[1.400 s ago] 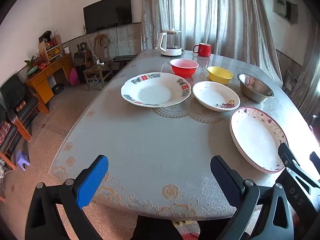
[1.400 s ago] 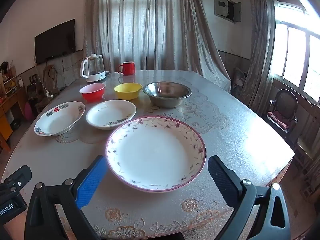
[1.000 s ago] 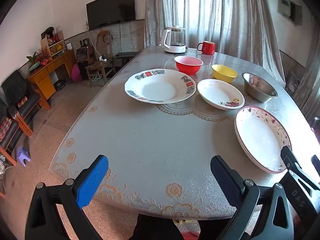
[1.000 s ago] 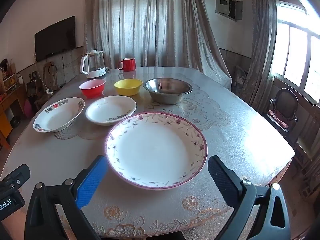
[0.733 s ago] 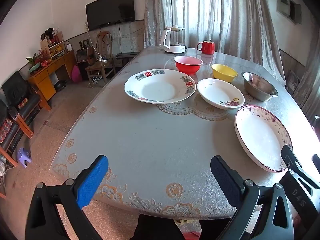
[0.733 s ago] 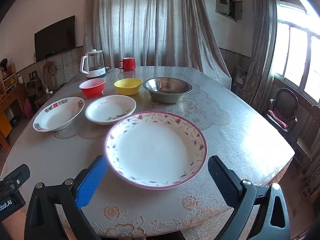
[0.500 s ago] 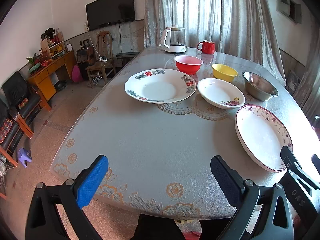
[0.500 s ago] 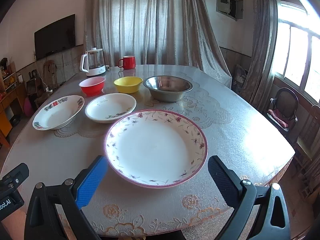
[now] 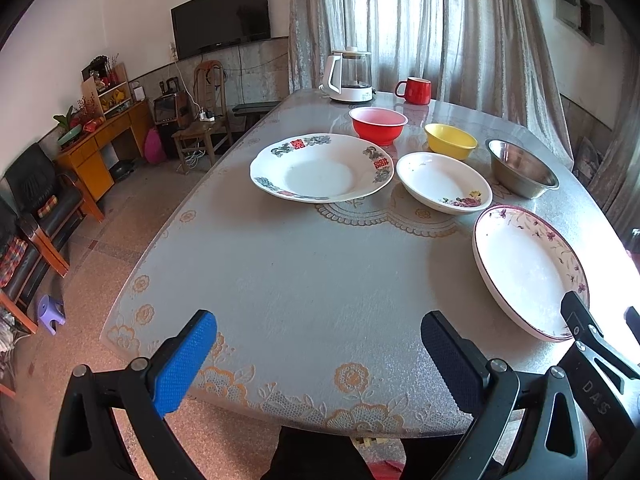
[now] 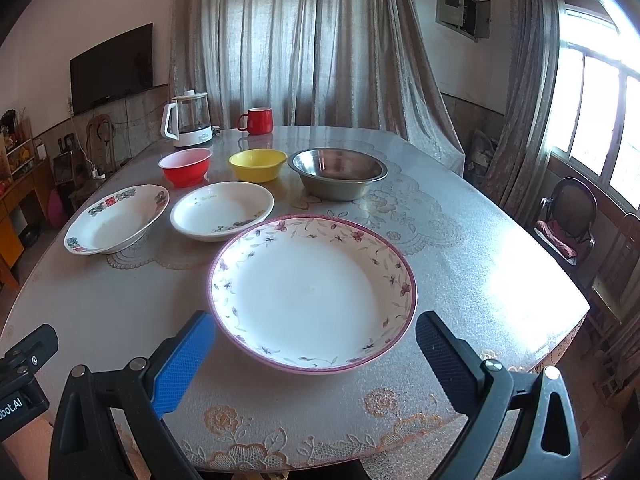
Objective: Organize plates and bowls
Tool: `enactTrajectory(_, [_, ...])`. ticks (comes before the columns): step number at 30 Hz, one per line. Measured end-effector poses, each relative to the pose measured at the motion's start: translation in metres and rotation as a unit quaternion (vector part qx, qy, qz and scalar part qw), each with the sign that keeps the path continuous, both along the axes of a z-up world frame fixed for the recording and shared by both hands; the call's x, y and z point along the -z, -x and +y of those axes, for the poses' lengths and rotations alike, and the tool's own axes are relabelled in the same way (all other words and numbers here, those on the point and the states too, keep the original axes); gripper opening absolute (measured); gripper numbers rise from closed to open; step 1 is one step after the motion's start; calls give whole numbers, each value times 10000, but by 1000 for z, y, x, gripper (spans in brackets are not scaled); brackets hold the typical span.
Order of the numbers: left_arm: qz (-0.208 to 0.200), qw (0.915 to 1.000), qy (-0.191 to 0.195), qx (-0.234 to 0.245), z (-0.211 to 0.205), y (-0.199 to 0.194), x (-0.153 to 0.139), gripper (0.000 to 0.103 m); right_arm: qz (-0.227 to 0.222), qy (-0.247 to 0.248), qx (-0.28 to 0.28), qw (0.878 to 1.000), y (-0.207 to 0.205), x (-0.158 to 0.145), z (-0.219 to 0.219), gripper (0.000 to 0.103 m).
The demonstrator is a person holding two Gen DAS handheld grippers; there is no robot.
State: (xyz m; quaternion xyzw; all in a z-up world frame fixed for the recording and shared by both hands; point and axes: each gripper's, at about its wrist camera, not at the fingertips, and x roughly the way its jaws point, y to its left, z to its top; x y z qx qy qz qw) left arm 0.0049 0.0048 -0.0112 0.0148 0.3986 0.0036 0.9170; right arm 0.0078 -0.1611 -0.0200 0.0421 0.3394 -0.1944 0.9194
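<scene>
Because the pink-rimmed plate (image 10: 312,292) looks glazed, rigid and breakable, grip its near rim with the right claw (image 10: 316,350), whose jaws stand apart and empty.

Table (image 9: 320,280): grey patterned cover with gold floral border. Far end held a glass kettle (image 9: 350,76) on a white base and, just beside it, a red mug (image 9: 416,91). Grey curtains (image 10: 300,48) hung behind. Wall-mounted television (image 9: 220,18) stood dark. An orange wooden cabinet (image 9: 100,148), a black armchair (image 9: 36,192) and a small purple stool (image 9: 50,314) lined the left side. A dark chair (image 10: 568,216) sat near the window (image 10: 600,116).
</scene>
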Motion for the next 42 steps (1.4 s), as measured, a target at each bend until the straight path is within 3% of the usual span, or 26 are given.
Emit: enactTrajectory(42, [122,9999,-74,12,-3,-5,2,103,119,-60,-47,9999,-3,6,-3,102])
